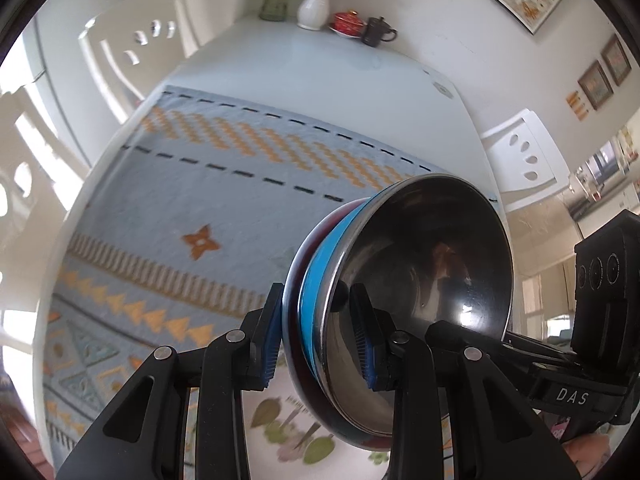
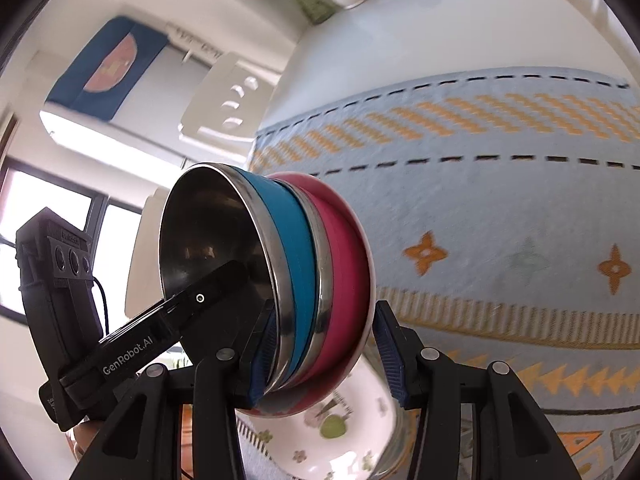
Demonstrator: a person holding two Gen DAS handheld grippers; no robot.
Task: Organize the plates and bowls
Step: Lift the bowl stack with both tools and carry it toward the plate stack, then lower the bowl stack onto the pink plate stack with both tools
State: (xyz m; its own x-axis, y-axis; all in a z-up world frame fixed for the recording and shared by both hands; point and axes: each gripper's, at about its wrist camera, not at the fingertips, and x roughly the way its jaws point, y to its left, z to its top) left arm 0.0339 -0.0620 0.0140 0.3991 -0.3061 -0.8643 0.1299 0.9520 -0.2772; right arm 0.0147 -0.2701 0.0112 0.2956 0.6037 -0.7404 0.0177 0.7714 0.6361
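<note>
Above the patterned cloth [image 1: 224, 200], your left gripper [image 1: 316, 336] and right gripper [image 2: 320, 354] both clamp the nested steel bowls [image 2: 304, 280] (blue and red bands), tilted on edge, a flowered plate [image 2: 340, 432] at six o'clock beneath.

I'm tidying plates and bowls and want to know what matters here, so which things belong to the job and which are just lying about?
Job: the nested bowls, steel inside, blue then red outside, clamped at the rim by the left gripper and right gripper; the floral plate below.

Lying about: white vase, red lidded cup, dark mug, tablecloth, chairs.
</note>
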